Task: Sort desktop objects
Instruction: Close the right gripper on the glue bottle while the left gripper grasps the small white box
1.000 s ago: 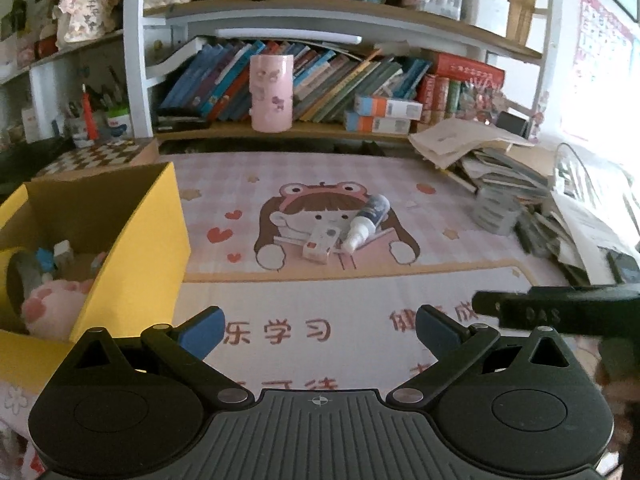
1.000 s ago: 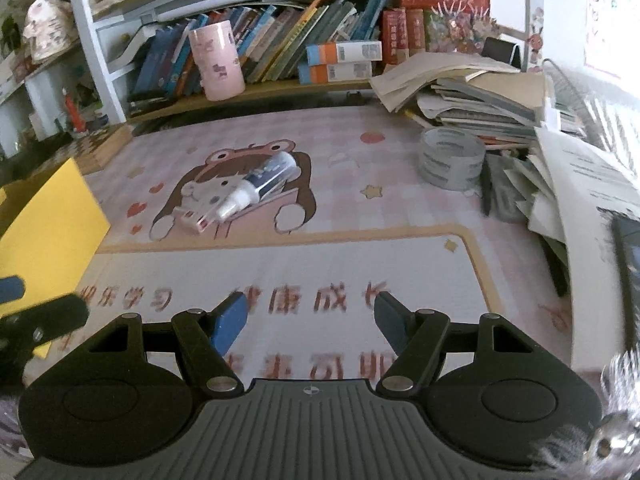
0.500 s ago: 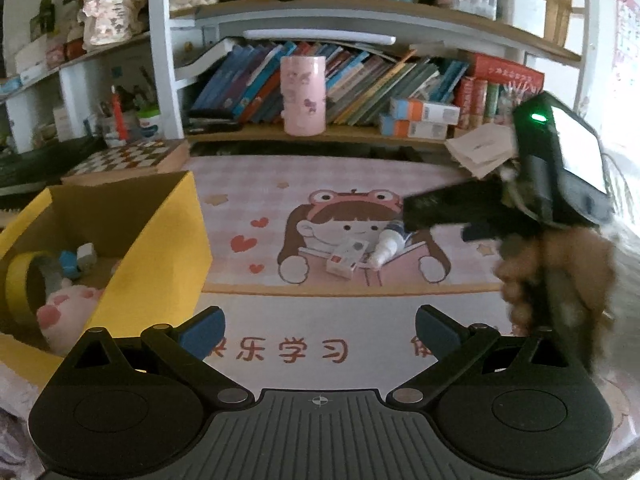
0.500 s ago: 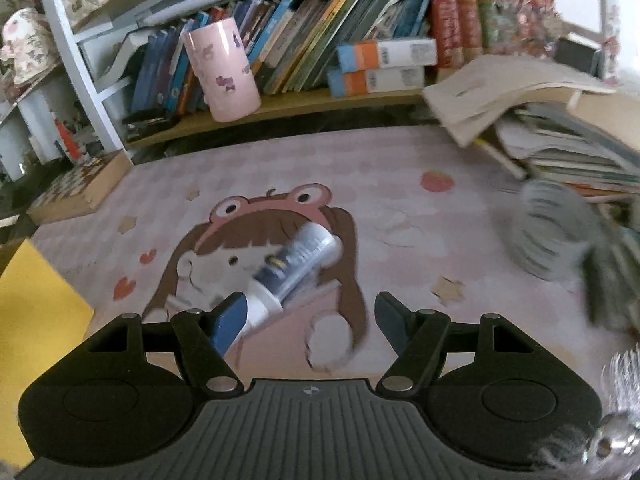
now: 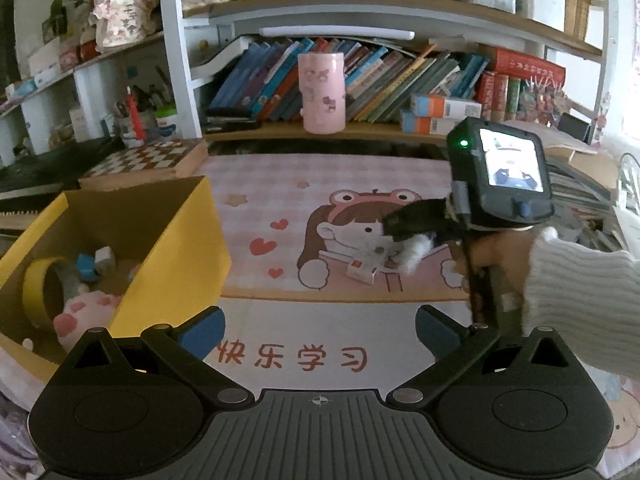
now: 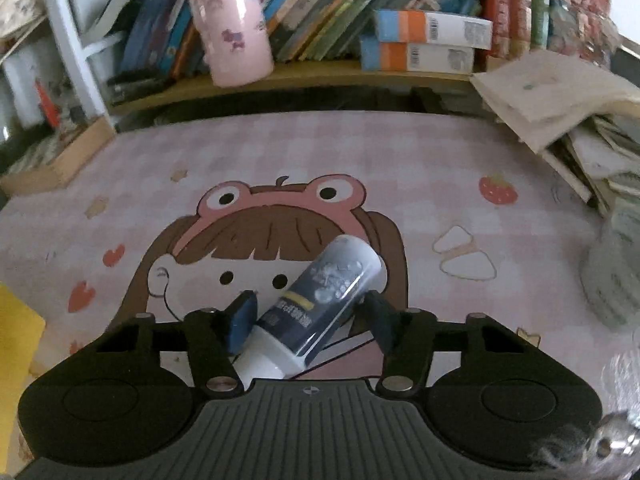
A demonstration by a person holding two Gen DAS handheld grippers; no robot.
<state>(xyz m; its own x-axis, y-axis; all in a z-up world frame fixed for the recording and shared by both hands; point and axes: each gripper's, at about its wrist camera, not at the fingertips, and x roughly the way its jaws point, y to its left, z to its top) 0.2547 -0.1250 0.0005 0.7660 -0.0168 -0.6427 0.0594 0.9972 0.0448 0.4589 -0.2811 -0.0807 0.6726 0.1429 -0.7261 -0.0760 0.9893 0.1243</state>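
Dark blue with a white cap, a small bottle [image 6: 320, 300] is being closed in on by the right gripper [image 6: 310, 318], lying tilted between its narrowing jaws near the middle of the pink desk mat [image 6: 360, 152]; whether the pads are already pressing on it cannot be told. A small white box [image 5: 362, 270] is lying just beside it on the mat. The left gripper [image 5: 318, 330] is being held with its fingers spread and nothing between them, above the mat's near edge. A yellow box [image 5: 180, 248] is being kept at the mat's left edge.
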